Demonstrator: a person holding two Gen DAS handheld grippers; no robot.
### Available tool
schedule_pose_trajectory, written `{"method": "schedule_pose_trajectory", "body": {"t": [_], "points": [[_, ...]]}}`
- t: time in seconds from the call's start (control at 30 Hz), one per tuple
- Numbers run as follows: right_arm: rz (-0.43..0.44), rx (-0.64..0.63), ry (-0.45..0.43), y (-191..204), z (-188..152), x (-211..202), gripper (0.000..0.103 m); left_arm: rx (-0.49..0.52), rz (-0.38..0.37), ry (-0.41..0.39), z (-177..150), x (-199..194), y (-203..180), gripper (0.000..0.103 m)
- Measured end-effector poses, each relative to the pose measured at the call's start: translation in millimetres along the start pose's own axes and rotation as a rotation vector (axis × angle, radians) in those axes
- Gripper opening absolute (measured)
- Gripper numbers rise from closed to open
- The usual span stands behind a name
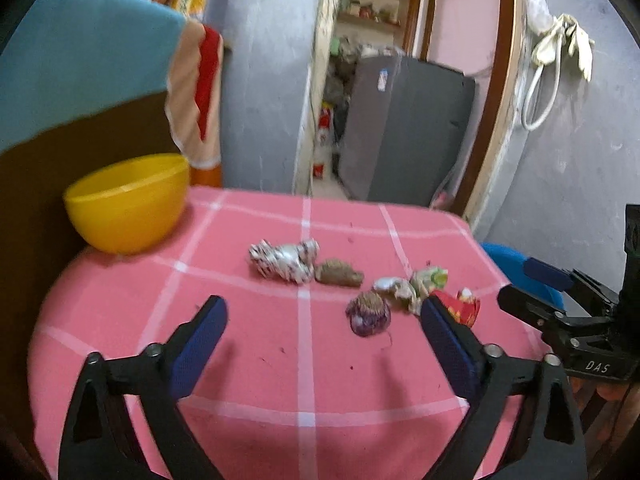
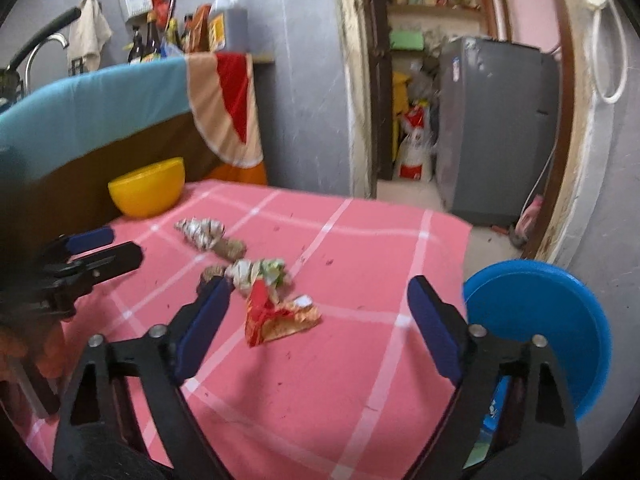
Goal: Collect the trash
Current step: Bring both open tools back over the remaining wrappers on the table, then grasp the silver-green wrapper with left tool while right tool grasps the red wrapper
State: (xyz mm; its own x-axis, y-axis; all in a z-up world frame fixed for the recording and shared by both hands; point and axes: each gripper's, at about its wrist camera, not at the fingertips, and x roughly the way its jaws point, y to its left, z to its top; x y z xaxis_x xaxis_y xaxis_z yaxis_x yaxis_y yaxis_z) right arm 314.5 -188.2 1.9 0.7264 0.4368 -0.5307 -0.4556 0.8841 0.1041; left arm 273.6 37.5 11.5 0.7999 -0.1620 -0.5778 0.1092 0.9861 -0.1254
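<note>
Several pieces of trash lie in a row on the pink checked table (image 1: 280, 360): a crumpled white patterned wrapper (image 1: 284, 260), a brown lump (image 1: 338, 273), a purple wad (image 1: 368, 314), a white-green wrapper (image 1: 412, 286) and a red-orange wrapper (image 2: 280, 314). A yellow bowl (image 1: 128, 202) stands at the table's far left corner. My left gripper (image 1: 324, 316) is open and empty above the table, short of the trash. My right gripper (image 2: 318, 298) is open and empty, with the red-orange wrapper just ahead between its fingers.
A blue round bin (image 2: 536, 332) stands beside the table's right edge. A counter draped in teal cloth (image 1: 80, 56) rises behind the bowl. A doorway with a grey fridge (image 2: 492, 128) lies beyond the table's far edge. Each gripper shows in the other's view.
</note>
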Motion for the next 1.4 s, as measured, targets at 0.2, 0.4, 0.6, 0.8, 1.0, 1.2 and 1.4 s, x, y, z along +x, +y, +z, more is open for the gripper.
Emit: {"method": "schedule_pose_trajectory", "body": {"t": [0.2,0.4,0.6,0.8,1.0,1.2,1.4], "points": [[0.037,-0.007,0.082,3.0,-3.5,19.4,0.093,-0.031,-0.045,0.081,-1.0,18.8,2.8,0.079],[0.061,-0.023,0.14,6.3,-3.0,36.1,0.078,-0.007,-0.074,0.124,1.5,29.3,-5.0,0.07],[0.09,-0.048,0.141,5.1,-2.2,29.8,0.049,0.03,-0.108,0.135,5.7,34.4,-13.4,0.063],[0.072,-0.025,0.143,-9.7,-6.4,23.5,0.039,0.066,-0.15,0.133,10.5,40.2,-25.4,0.063],[0.068,-0.005,0.155,-17.1,-10.6,24.4,0.039,0.131,-0.179,0.163,11.5,50.5,-42.4,0.053],[0.073,0.02,0.153,-23.6,-11.7,23.4,0.039,0.142,-0.193,0.156,16.9,56.2,-47.0,0.048],[0.09,0.034,0.147,-25.7,-12.5,22.0,0.04,0.181,-0.198,0.185,17.5,66.8,-56.8,0.023]]}}
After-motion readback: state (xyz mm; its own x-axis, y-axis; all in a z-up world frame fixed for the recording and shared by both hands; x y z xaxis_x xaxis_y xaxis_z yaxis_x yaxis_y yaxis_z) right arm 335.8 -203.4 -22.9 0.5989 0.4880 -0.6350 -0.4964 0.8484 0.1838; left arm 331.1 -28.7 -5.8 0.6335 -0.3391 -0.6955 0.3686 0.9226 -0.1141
